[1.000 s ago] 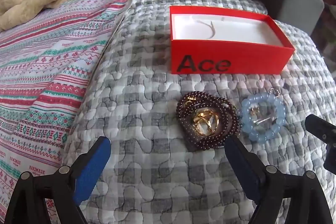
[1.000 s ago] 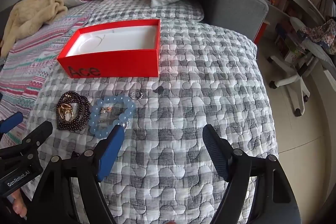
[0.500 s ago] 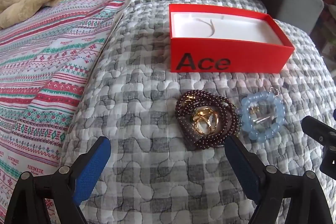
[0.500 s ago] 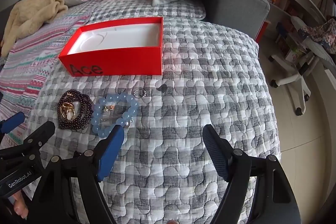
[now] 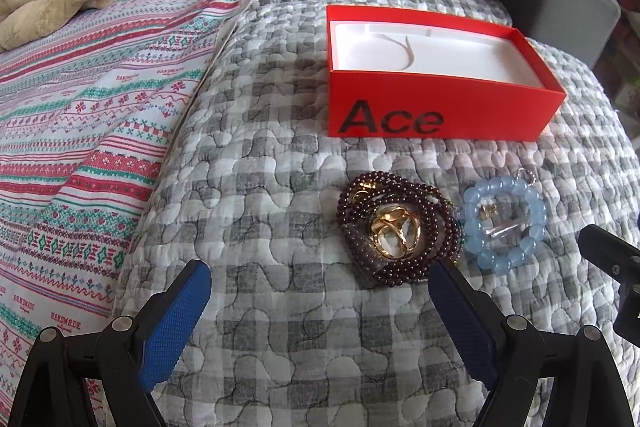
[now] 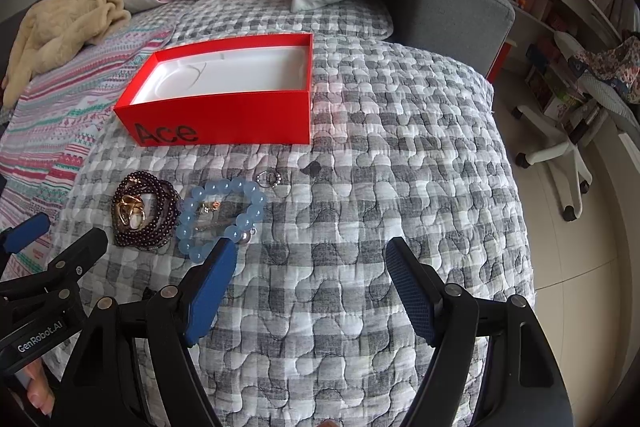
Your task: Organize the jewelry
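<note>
Left wrist view: looks along two wide-spread blue-padded fingers over a bed, with the jewelry just ahead.
Bed cover: grey-and-white checked quilted bedspread (image 5: 280, 307), soft and lumpy, carrying everything below.
Box: open red cardboard box with a white liner and "Ace" in black on its front wall (image 5: 436, 115), lying beyond the jewelry and apart from it. Only a thin pale cord shows inside.
Dark beads: coiled strand of small dark-red beads (image 5: 400, 227), with a gold knotted ring piece (image 5: 394, 233) resting in its middle.
Blue bracelet: ring of pale blue translucent round beads (image 6: 218, 217), just right of the dark strand, perhaps touching it. Tiny pieces lie inside the ring, too small to name.
Small ring: little silver ring (image 6: 269, 179), near the blue bracelet on the box side.
Left gripper (image 5: 320, 311): jaws wide apart, empty, held just short of the dark strand.
Right gripper (image 6: 310, 291): jaws wide apart, empty. Its left finger (image 6: 208, 291) sits at the near edge of the blue bracelet.
Step in hand: likely the approach to a first pickup, since no jewelry shows in the box.
Next move: probably closing on one bracelet's beads, then carrying it to the box. The quilt gives underneath, so a low, firm pinch seems needed.
</note>
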Demonstrator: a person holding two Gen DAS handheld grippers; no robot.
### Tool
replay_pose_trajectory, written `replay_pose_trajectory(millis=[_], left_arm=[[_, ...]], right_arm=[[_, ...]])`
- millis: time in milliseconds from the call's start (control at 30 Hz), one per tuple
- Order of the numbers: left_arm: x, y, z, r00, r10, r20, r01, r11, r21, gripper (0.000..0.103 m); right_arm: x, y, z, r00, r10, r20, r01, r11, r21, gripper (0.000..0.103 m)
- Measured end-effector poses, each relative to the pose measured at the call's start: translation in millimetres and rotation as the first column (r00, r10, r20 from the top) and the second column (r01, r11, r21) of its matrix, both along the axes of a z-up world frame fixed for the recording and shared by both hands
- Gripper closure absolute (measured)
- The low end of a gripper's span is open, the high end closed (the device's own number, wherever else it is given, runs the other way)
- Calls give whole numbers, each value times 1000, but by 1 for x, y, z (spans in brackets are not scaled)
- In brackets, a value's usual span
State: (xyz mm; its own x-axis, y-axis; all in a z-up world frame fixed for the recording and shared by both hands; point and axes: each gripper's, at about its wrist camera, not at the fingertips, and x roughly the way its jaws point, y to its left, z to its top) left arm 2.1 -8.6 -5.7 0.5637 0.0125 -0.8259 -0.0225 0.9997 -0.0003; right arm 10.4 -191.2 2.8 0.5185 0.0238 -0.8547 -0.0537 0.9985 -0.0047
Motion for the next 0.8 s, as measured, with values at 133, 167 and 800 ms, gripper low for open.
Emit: replay_pose_trajectory(millis=[133, 167, 800], left_arm=[[-1, -4, 0, 1000, -2, 1, 2, 1000, 2, 11], [-1, -5, 0, 1000, -3, 1, 3, 1000, 2, 11], [-1, 3, -1, 1000, -5, 2, 5, 1000, -1, 11]], right_arm=[[0, 0, 0, 1000, -1, 0, 1, 1000, 0, 23], [0, 0, 0, 1000, -1, -1, 1, 1000, 1, 23], [0, 1, 0, 1000, -1, -1, 1, 1000, 2, 23]])
